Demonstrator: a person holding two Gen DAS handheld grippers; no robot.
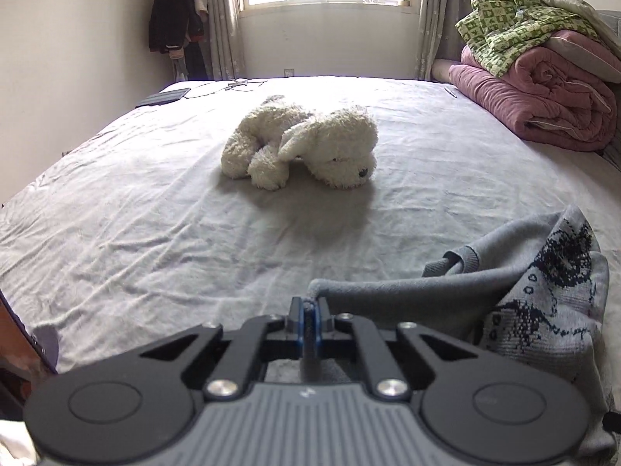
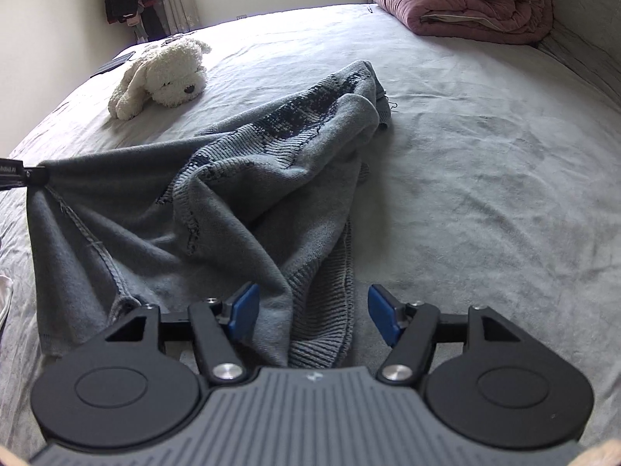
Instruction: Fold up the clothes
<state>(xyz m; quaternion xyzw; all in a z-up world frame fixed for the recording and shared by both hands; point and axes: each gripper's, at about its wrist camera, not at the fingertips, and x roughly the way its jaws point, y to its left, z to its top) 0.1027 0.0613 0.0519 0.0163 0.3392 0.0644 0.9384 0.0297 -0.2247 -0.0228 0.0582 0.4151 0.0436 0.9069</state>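
Your left gripper (image 1: 309,312) is clamped tight on a corner of the grey sweater (image 2: 217,194); the right wrist view shows it at the far left, with the cloth drawn up from the bed (image 2: 485,147) into a taut peak at the pinch. Keep that clamp firm and the corner raised, so the fabric below it hangs free instead of dragging on the sheet.

Your right gripper (image 2: 312,312) is spread wide and holds nothing. The ribbed hem lies bunched between its blue pads (image 2: 244,310), the left pad just touching the fabric and the right pad apart from it. Before you close, I would pick out a single edge: the bundle in front of your jaws looks like several layers twisted together, and pinching all of them would carry the twist into the fold. Slide toward the outer edge of the ribbing, take only that, then draw both hands apart to open the garment flat.

Beyond the tongs, the sweater trails away up the bed. A plush dog (image 1: 306,141) lies further off to the left and a folded pink quilt (image 2: 465,0) far off to the right, both well apart from the sweater, so you have room to spread it ahead of you.
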